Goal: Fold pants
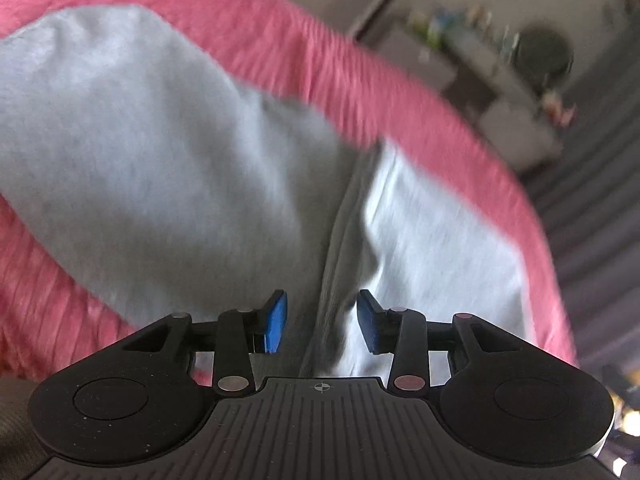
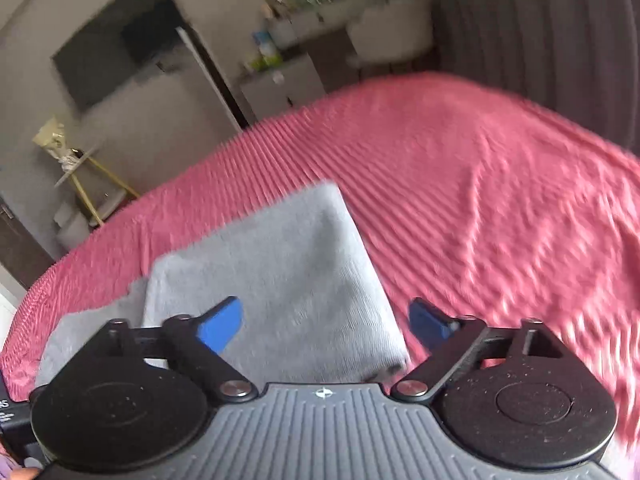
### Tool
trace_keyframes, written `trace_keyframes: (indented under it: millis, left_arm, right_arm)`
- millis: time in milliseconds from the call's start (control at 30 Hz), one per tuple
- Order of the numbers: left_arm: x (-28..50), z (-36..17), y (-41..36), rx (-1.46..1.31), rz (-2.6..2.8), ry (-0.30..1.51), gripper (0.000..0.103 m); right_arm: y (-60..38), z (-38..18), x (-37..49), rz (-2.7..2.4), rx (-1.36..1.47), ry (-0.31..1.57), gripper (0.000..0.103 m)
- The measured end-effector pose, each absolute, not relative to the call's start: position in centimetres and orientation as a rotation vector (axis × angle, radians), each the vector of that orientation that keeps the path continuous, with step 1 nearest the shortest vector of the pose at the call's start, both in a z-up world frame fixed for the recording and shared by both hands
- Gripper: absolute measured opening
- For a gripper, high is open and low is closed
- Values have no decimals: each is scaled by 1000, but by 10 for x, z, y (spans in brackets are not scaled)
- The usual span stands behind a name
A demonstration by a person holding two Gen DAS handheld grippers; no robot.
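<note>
Light grey pants (image 1: 160,152) lie folded on a pink ribbed bedspread (image 1: 360,80). In the left wrist view my left gripper (image 1: 322,322) is open, its blue pads either side of a raised fold of the grey cloth, not pinching it. In the right wrist view the pants (image 2: 288,272) form a neat rectangle on the bedspread (image 2: 480,200). My right gripper (image 2: 326,326) is wide open just above the near edge of the pants, holding nothing. Both views are blurred by motion.
Beyond the bed stand a white desk with small items (image 2: 320,20), a dark wall screen (image 2: 120,40), a small side table with gold legs (image 2: 88,184) and dark curtains (image 2: 540,40). The bed edge falls away on the far side.
</note>
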State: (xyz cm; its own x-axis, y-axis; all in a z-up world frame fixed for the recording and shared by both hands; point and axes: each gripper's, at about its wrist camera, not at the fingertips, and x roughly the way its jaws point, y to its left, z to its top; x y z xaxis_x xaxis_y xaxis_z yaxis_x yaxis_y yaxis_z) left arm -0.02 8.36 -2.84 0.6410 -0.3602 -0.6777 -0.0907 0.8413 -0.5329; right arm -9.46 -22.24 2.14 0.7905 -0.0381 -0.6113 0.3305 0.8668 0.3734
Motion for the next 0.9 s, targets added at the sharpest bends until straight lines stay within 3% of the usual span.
trace_keyframes:
  millis: [100, 200, 367, 433, 500, 900]
  left_arm:
    - [-2, -24, 91, -604, -207, 805, 50]
    - [2, -26, 85, -623, -288, 829, 50]
    - [11, -27, 67, -561, -369, 881, 47]
    - [15, -30, 62, -563, -406, 909, 34]
    - [17, -35, 60, -570, -417, 952, 28]
    - [23, -48, 55, -562, -376, 1038, 31]
  right_arm:
    - [-220, 12, -75, -135, 507, 630, 97]
    - [-217, -10, -48, -65, 576, 673, 97]
    - [-194, -40, -27, -122, 411, 765, 97]
    - [-190, -39, -25, -123, 376, 775, 97]
    - [-189, -40, -24, -127, 368, 779, 97]
    - [-197, -43, -23, -129, 406, 770, 97]
